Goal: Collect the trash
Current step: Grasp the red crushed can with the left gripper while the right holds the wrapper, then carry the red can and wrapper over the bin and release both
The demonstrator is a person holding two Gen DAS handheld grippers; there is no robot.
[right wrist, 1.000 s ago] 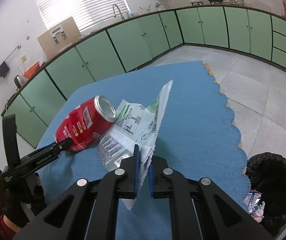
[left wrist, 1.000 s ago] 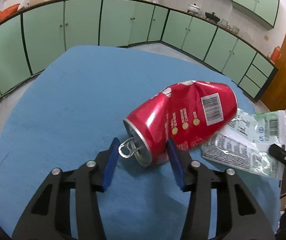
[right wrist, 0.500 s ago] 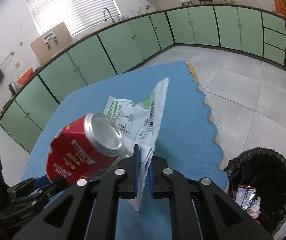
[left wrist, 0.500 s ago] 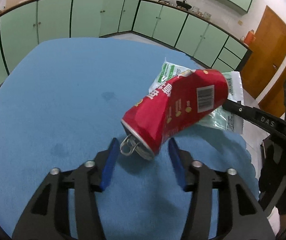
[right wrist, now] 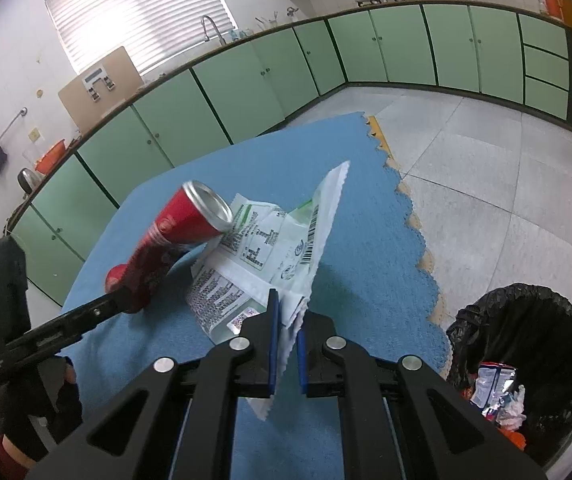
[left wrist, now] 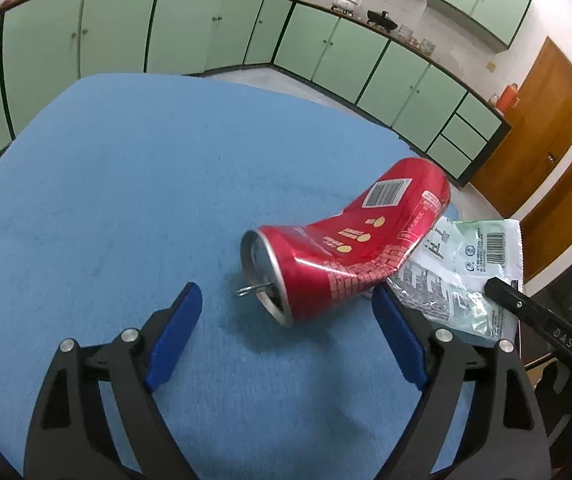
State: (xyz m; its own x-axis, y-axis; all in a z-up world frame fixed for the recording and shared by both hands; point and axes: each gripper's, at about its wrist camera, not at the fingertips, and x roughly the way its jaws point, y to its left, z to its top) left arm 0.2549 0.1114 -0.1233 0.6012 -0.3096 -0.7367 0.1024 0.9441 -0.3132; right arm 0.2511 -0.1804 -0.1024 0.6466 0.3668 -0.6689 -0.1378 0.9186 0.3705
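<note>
A dented red can lies on its side on the blue table cover, its far end propped on a white and green wrapper. My left gripper is open and its jaws are still opening. The can's mouth end lies between the blue pads, which do not touch it. In the right wrist view my right gripper is shut on the near corner of the wrapper, which is partly raised. The can rests on the wrapper's left side.
A bin lined with a black bag stands on the tiled floor at the right of the table, with wrappers inside. The table's scalloped edge runs close to my right gripper. Green cabinets line the walls. A gloved hand holds the left tool.
My left jaws have spread wide and let go of the can, which has dropped from a raised tilt onto the table and the wrapper. The right gripper has kept its hold on the wrapper.
</note>
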